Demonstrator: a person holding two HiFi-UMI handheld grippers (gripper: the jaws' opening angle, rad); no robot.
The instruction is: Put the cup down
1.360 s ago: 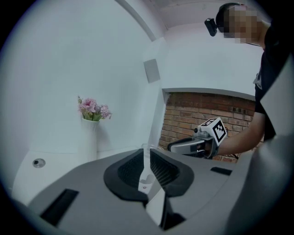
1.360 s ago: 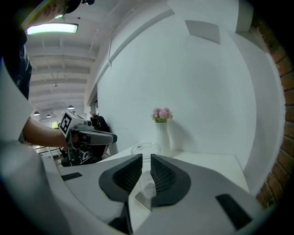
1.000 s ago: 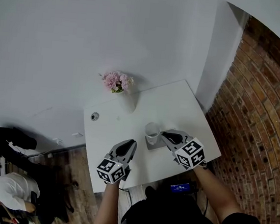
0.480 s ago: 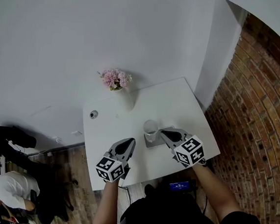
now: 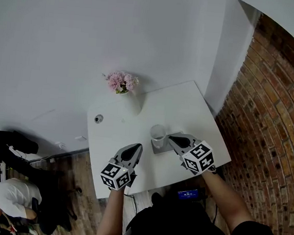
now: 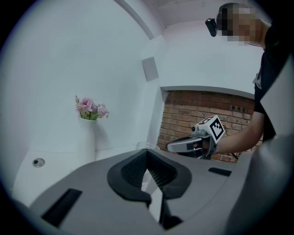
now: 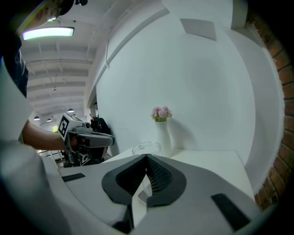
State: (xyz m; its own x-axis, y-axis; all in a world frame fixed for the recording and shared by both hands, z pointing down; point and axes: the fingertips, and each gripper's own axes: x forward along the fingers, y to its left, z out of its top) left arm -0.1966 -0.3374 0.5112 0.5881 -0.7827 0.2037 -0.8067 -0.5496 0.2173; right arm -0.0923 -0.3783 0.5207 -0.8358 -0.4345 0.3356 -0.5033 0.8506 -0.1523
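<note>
A clear cup [image 5: 158, 134] stands upright on a small grey mat [image 5: 159, 148] on the white table [image 5: 189, 113]. My right gripper [image 5: 172, 139] is shut and empty, its tips just right of the cup and pointing at it. My left gripper [image 5: 137, 148] is also shut and empty, nearer the front edge and left of the cup. In the left gripper view the cup's rim [image 6: 146, 145] shows just past my closed left gripper [image 6: 147, 153], with the right gripper [image 6: 183, 144] beyond. The right gripper view has the cup's rim [image 7: 146, 148] above my right gripper [image 7: 147, 158].
A white vase [image 5: 133, 106] of pink flowers [image 5: 122, 82] stands at the table's back edge. A small round fitting [image 5: 99, 118] lies at the back left. A brick wall [image 5: 272, 100] runs along the right. A person in white [image 5: 4, 199] sits on the floor at lower left.
The left gripper's jaws have drawn together. Both grippers and the cup keep about the same places.
</note>
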